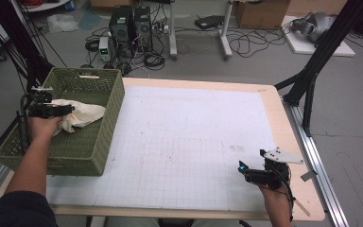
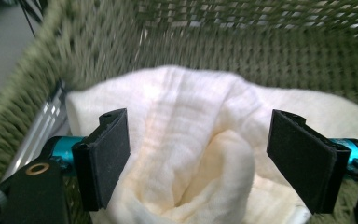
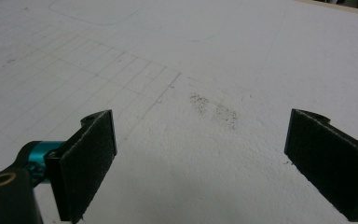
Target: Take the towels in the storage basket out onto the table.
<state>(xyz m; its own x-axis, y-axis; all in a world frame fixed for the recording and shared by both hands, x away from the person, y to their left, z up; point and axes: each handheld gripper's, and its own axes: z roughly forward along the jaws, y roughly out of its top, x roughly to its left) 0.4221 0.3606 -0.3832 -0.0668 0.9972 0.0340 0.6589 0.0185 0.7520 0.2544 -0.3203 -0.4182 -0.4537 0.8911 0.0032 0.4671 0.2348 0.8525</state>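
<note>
A cream cloth [image 1: 82,116] lies crumpled inside the green woven basket [image 1: 105,120] at the table's left edge. My left gripper [image 1: 68,109] hovers over the basket's left side, at the cloth. In the left gripper view that gripper [image 2: 198,158] is open, its black pads [image 2: 106,156] wide apart with the cloth [image 2: 191,140] bulging between them, untouched by either pad. My right gripper [image 1: 242,170] rests low near the table's front right. In the right gripper view it [image 3: 205,163] is open over the bare white grid mat [image 3: 168,70], holding nothing.
The white grid mat [image 1: 184,142] covers most of the wooden table [image 1: 293,142]. Black frame legs [image 1: 312,71] stand at the right and back left. Computer towers [image 1: 130,26], cables and boxes sit on the floor beyond the table.
</note>
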